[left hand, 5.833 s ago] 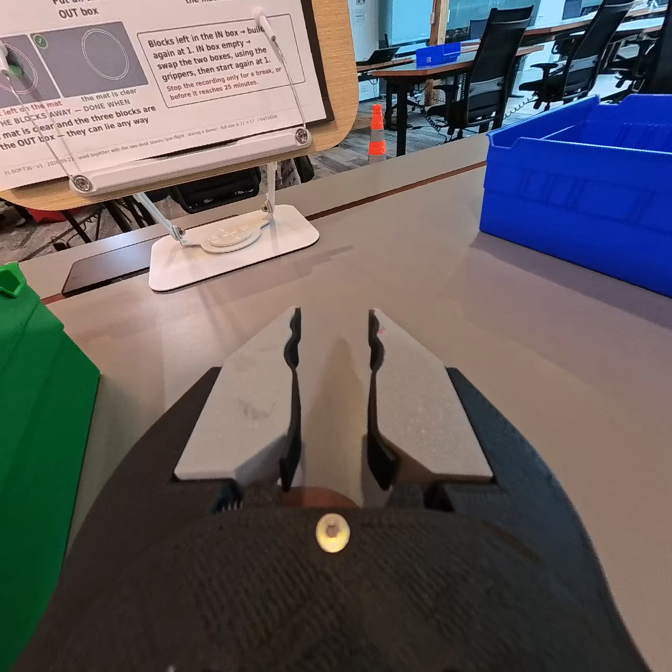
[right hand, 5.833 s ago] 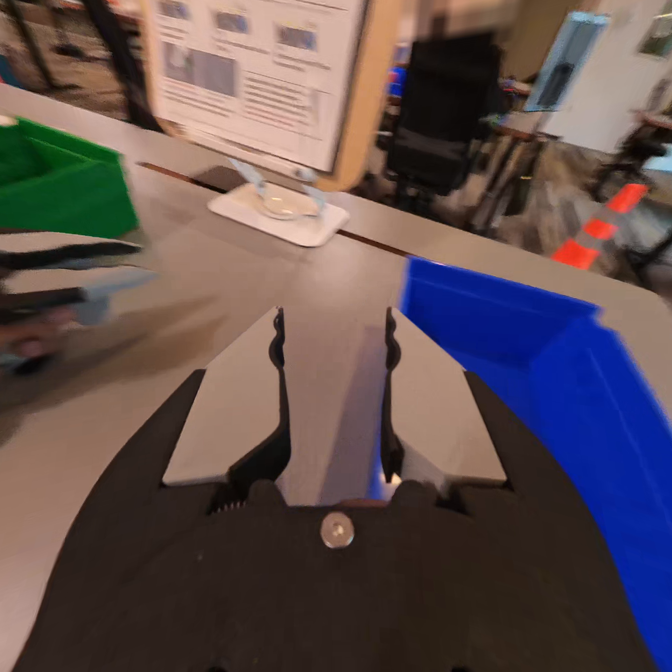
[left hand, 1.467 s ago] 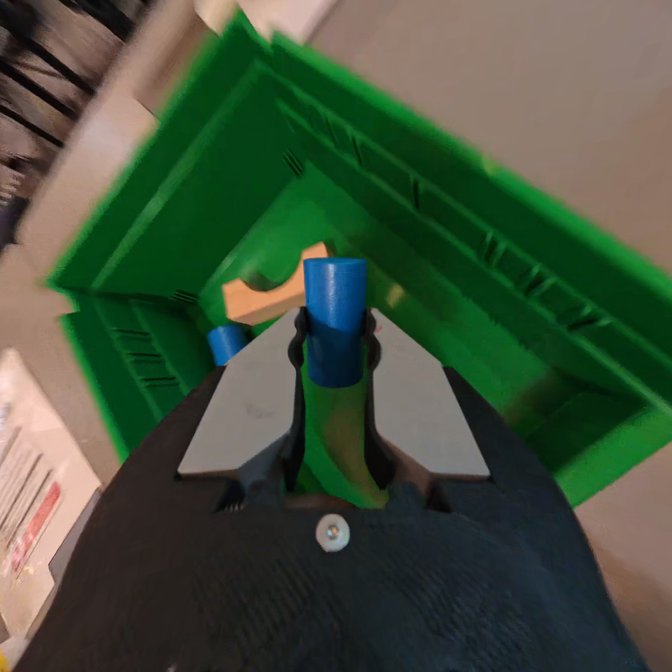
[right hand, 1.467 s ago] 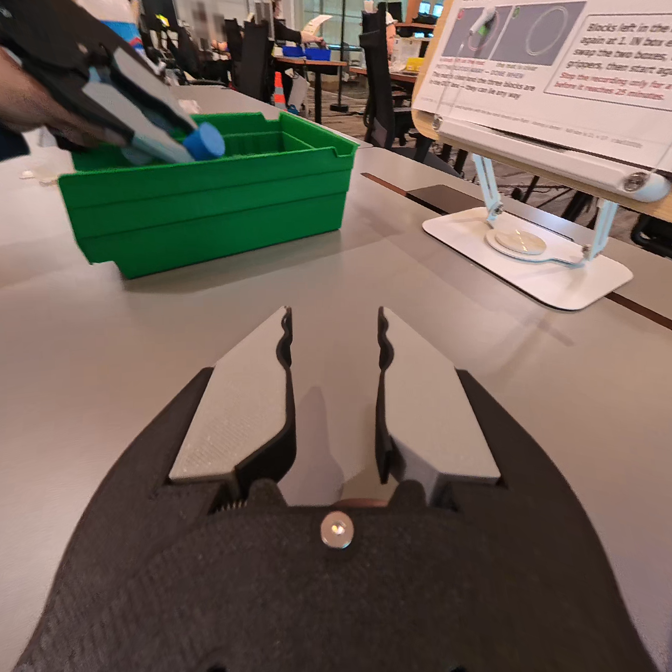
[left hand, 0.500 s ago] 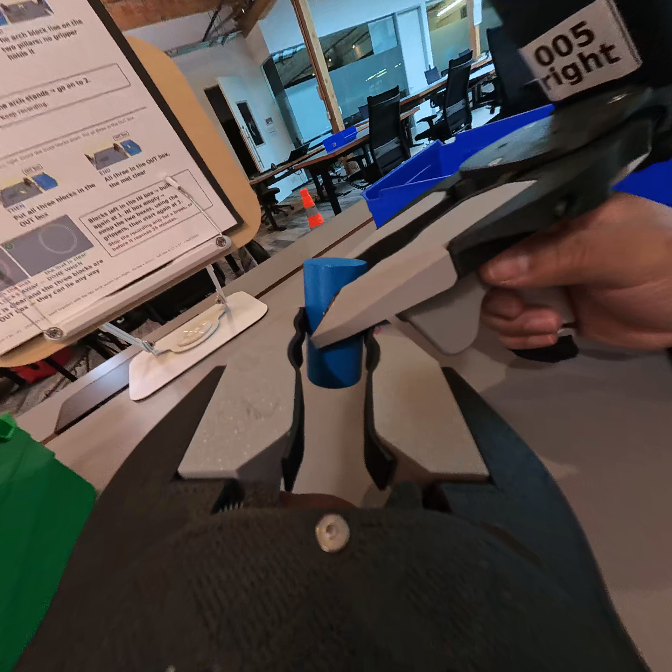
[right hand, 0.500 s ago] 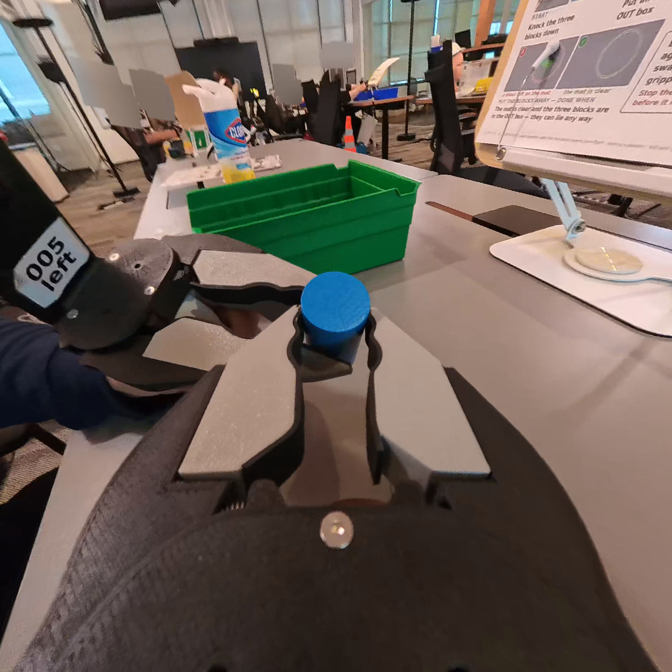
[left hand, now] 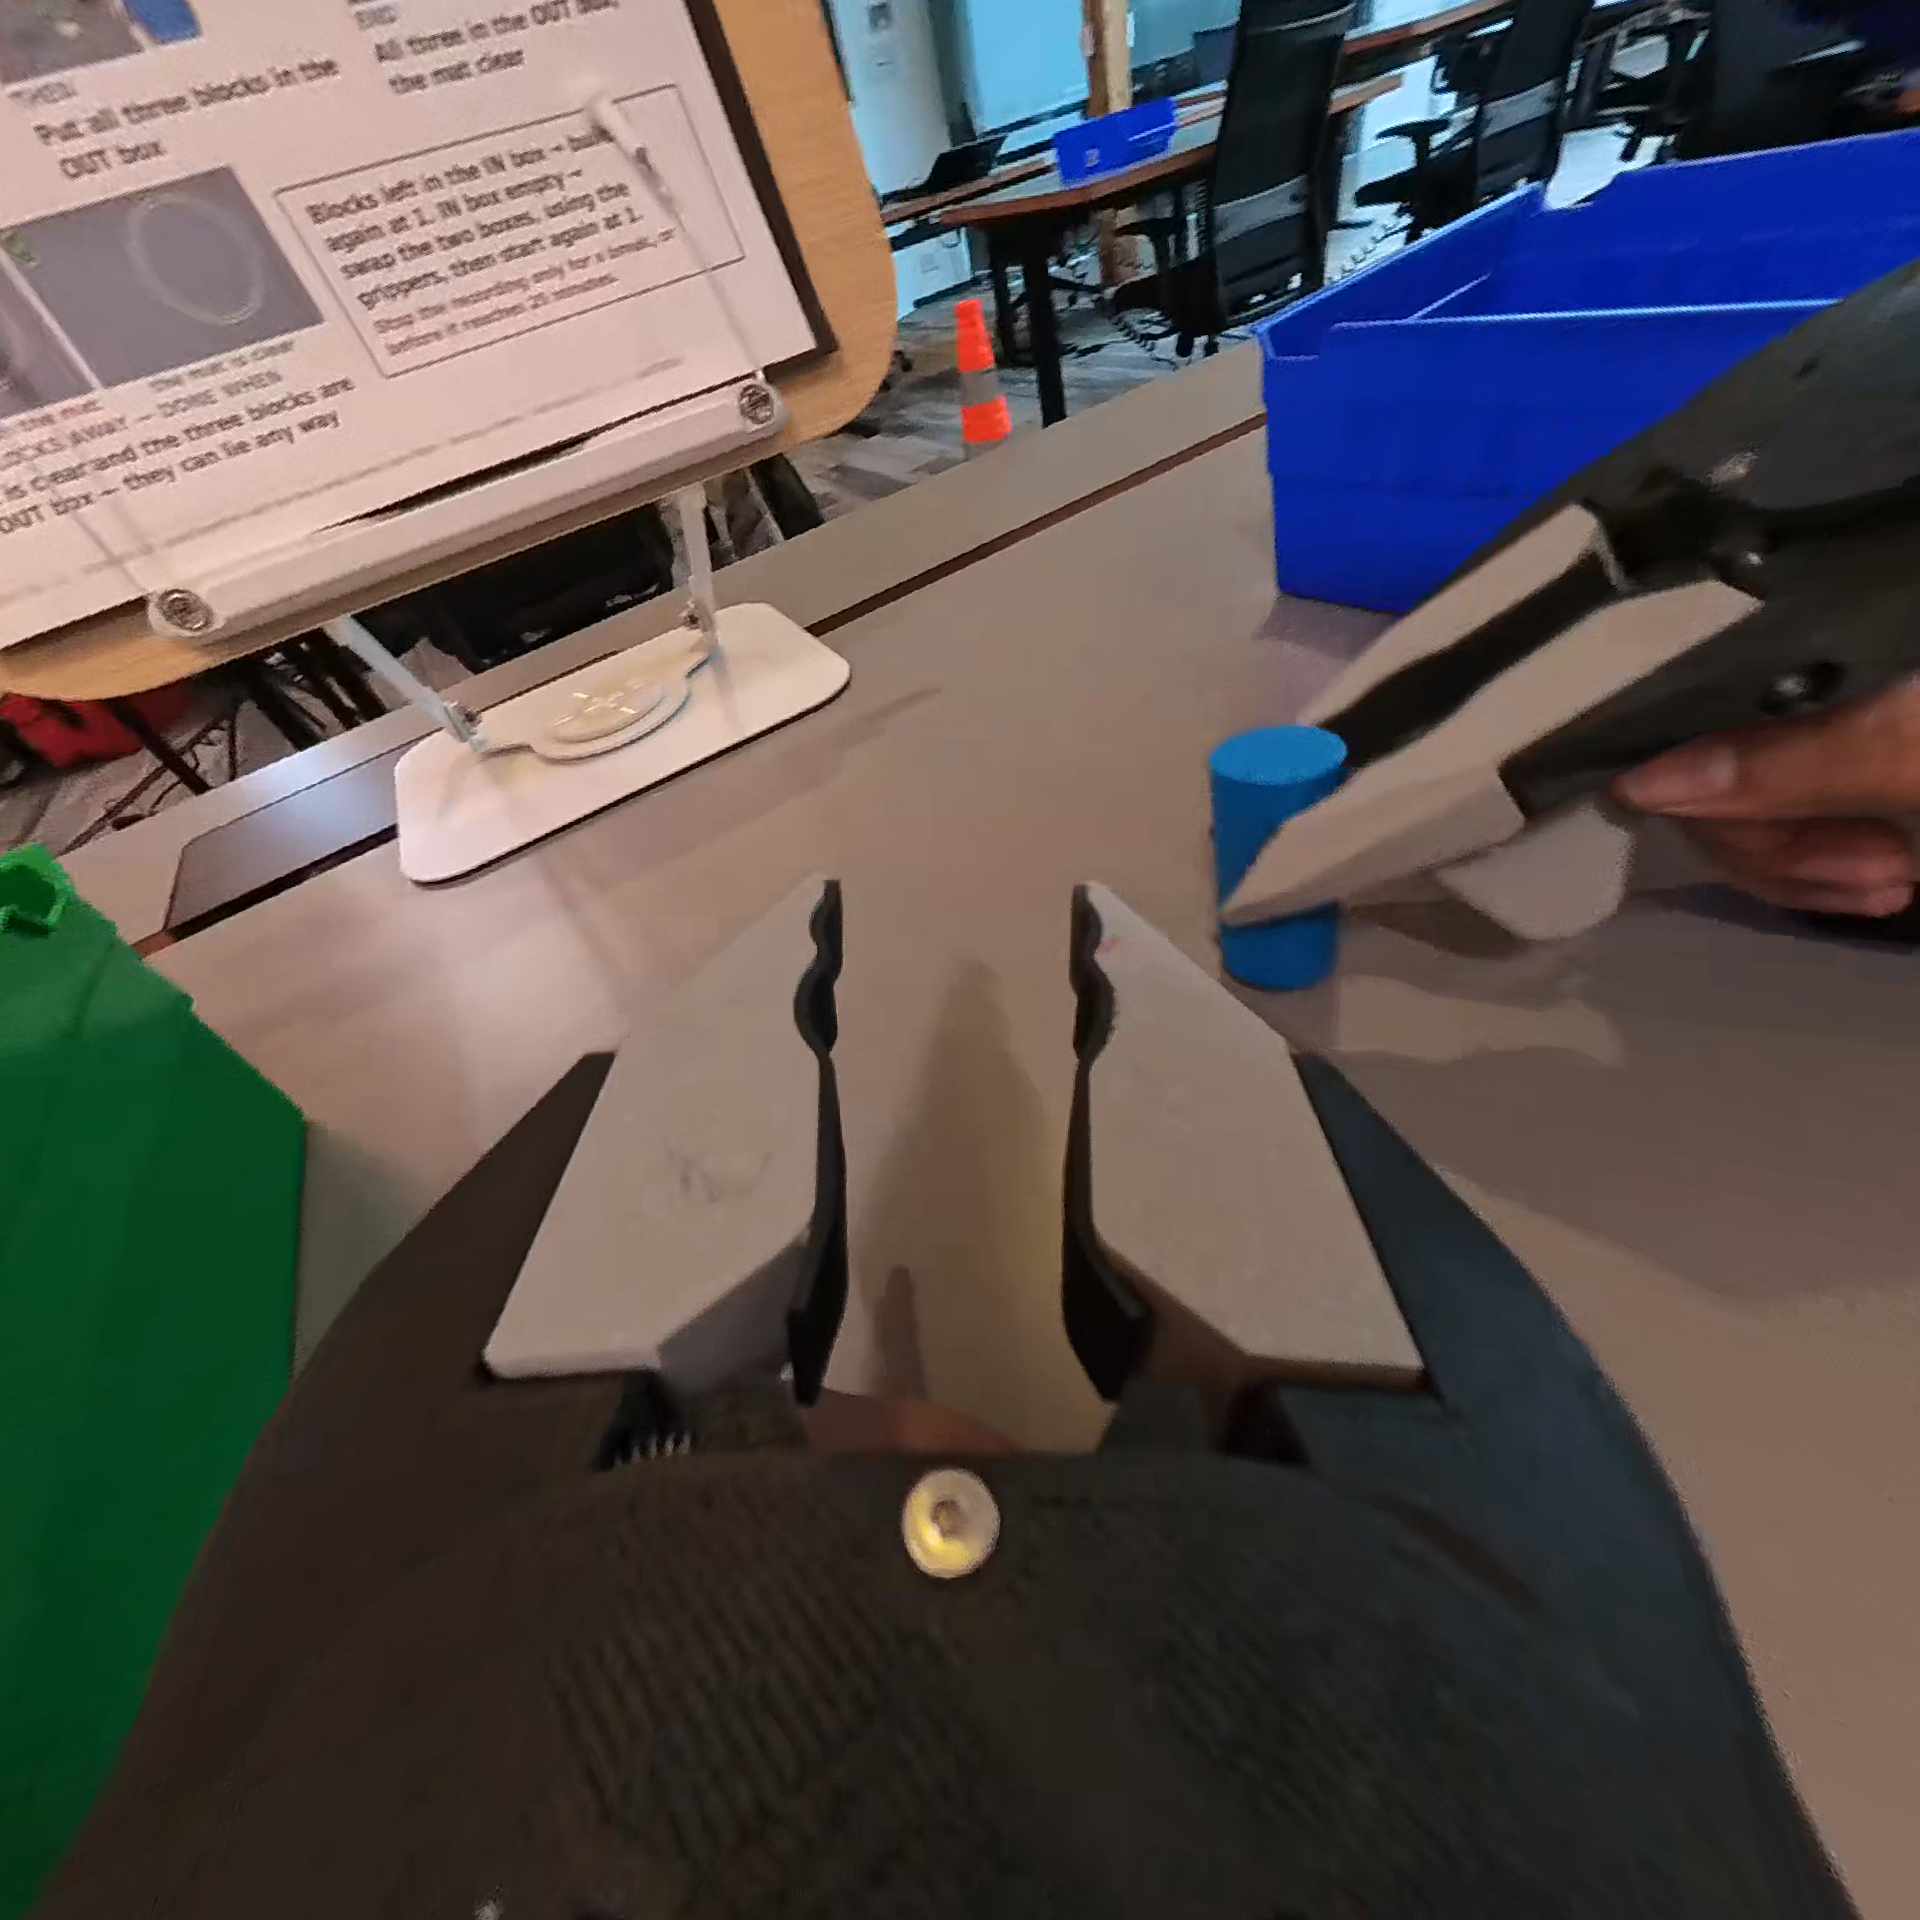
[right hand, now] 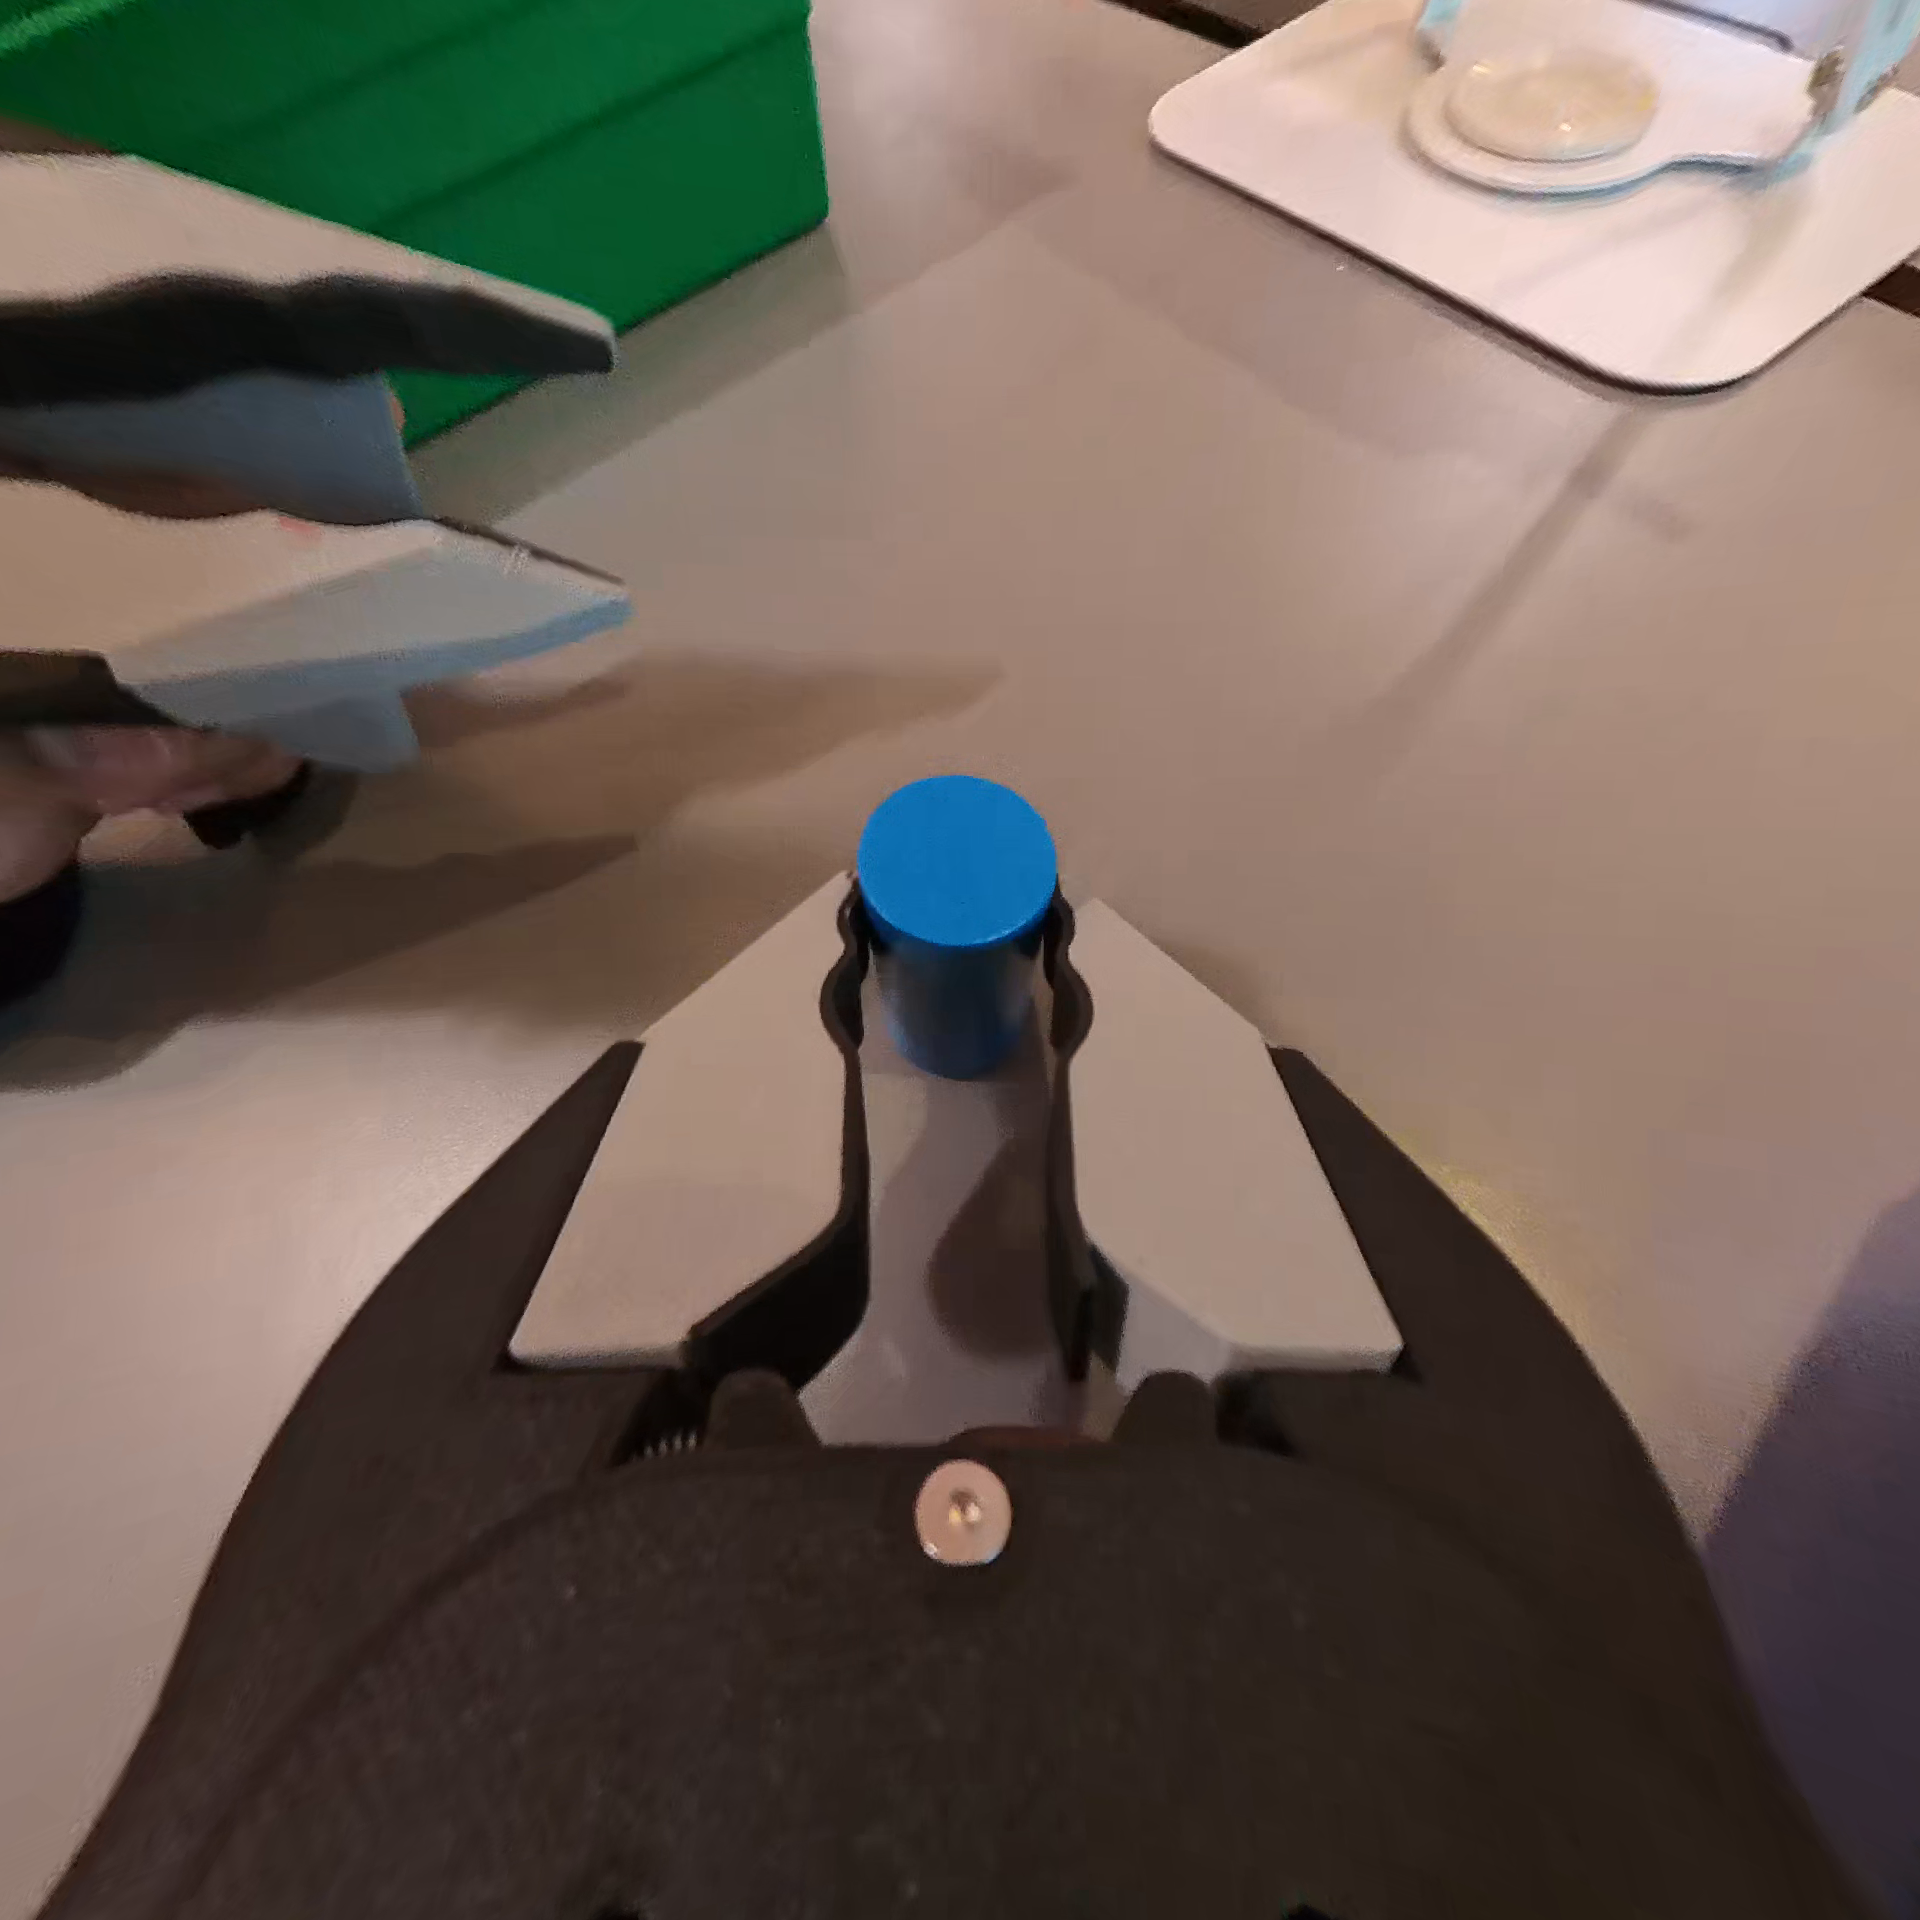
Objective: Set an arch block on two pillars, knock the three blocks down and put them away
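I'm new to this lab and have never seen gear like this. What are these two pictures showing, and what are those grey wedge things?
No robot here: a person holds a hand tool in each hand, each with two grey fingers that pinch things, and a camera on each tool looks forward along its fingers.

The left view is from the left gripper. Its fingers are apart and hold nothing. To its right you see the right gripper, held in a hand, pinching a blue pillar that stands upright on the grey table.

The right view is from that right gripper, looking down on the same pillar between its fingers. The left gripper shows blurred at the left.

Also on the table: a green box, a blue box, and a stand holding an instruction sheet.
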`<action>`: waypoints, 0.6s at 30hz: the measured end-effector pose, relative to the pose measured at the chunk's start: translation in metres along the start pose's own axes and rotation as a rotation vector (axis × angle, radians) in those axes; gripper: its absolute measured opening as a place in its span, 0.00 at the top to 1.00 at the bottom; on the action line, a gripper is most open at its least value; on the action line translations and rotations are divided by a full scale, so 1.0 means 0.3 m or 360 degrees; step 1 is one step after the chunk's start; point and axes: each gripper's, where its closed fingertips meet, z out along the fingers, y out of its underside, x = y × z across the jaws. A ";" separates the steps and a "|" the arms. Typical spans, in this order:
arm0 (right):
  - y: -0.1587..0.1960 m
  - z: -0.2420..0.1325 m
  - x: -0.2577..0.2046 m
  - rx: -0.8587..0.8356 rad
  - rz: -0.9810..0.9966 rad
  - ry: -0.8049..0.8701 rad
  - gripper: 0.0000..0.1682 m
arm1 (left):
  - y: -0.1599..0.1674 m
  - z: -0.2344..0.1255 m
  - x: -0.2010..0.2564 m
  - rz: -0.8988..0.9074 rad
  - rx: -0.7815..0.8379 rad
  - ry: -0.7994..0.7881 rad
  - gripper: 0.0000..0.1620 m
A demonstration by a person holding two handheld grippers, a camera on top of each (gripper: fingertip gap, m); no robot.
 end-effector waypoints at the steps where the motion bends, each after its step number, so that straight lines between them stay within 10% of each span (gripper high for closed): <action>1: 0.000 0.003 -0.005 0.0004 -0.0043 0.0011 0.82 | -0.001 -0.001 -0.003 -0.0004 0.0004 -0.0004 0.75; 18: -0.211 -0.158 0.018 0.0638 -0.0150 0.0200 0.61 | -0.006 -0.001 -0.022 -0.0010 0.0027 -0.0031 0.75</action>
